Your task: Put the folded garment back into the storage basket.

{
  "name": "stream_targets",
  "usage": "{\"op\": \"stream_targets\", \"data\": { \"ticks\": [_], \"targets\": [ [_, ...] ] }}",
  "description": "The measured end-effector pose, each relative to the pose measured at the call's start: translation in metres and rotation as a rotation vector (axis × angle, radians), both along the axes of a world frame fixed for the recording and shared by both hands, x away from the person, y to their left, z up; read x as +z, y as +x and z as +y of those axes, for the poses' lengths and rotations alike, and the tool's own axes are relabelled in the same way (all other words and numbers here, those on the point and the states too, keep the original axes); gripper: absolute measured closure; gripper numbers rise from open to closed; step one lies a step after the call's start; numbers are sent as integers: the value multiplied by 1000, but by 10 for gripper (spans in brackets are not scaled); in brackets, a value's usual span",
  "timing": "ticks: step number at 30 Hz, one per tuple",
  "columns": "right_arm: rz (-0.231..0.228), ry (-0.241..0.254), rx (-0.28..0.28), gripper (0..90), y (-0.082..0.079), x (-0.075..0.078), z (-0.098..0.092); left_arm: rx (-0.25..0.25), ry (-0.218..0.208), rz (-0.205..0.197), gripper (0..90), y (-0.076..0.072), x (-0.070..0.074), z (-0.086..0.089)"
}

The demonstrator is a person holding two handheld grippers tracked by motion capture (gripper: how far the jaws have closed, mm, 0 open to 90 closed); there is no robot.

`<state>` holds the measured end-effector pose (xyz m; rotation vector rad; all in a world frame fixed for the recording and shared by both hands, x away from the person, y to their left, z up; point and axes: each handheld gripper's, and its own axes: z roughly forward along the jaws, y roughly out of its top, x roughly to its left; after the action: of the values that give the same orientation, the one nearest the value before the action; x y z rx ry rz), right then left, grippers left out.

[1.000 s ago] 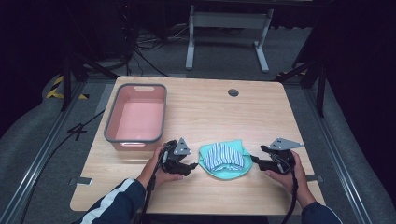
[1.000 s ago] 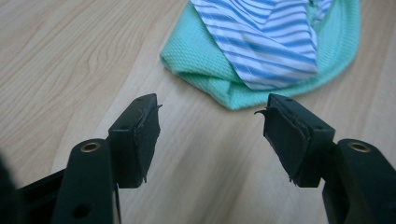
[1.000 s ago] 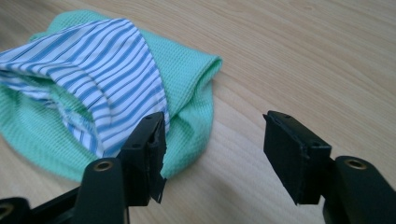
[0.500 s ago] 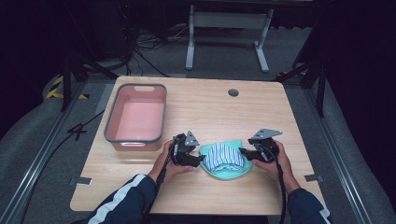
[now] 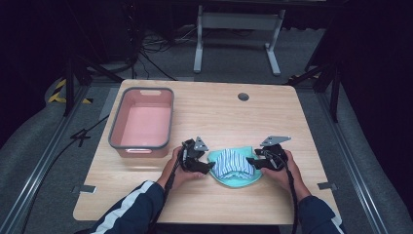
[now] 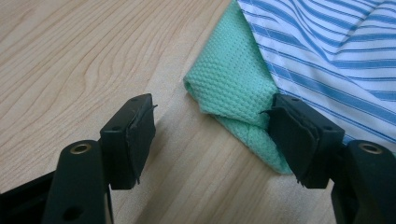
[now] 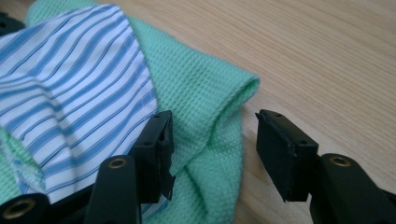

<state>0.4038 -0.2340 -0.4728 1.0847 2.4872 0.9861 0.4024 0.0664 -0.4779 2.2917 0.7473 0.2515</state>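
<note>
Left gripper [image 5: 208,166] jaws apart and just been opening, green cloth [image 6: 231,88] fold between them, far pad at its edge, right gripper [image 5: 251,161] jaws apart and just been closing, straddling opposite green fold, striped cloth [image 5: 233,162] on top, between both grippers, pink bin [image 5: 142,121] beyond left gripper

A blue-and-white striped cloth [image 5: 234,163] lies bunched on a folded mint-green waffle cloth [image 5: 242,180], near the worktop's [image 5: 219,112] front edge.

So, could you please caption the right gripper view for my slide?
Right gripper, jaws open, straddling a fold of green cloth under striped cloth.
</note>
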Motion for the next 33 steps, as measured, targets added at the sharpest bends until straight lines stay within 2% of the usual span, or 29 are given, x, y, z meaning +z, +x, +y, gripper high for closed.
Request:
{"op": "stream_targets", "data": {
  "ticks": [3, 6, 8, 10, 11, 13, 16, 19, 23, 28, 33],
  "targets": [
    [4, -13, 17, 472, -4, 1, 3, -4, 2, -6, 332, 1, 0, 1],
    [1, -6, 15, 522, -9, 1, 5, -10, -8, -3, 397, 1, 0, 1],
    [1, -7, 6, 556, -11, 1, 6, -27, -11, -4, 460, 1, 1, 1],
    [5, -6, 8, 628, -12, 2, 8, -42, -15, 3, 581, 1, 2, 1],
    [5, -6, 8, 628, -12, 2, 8, -58, -10, 4, 581, 1, 2, 1],
    [11, -5, 10, 685, -14, 2, 9, -81, -13, 15, 691, 1, 3, 0],
    [17, 10, 5, 754, -15, 2, 10, -96, -24, 37, 778, 2, 3, 0],
    [6, 12, -1, 805, -18, 1, 11, -103, -33, 49, 819, 3, 3, -1],
    [-9, -5, -16, 823, -21, 2, 13, -125, -6, 35, 842, 3, 6, -3],
    [-9, 28, -28, 825, -23, 9, 11, -121, -24, 16, 851, 2, 15, -1],
    [-19, 36, -24, 826, -25, 18, 11, -126, -15, 14, 854, 2, 22, -2]
  ]
}}
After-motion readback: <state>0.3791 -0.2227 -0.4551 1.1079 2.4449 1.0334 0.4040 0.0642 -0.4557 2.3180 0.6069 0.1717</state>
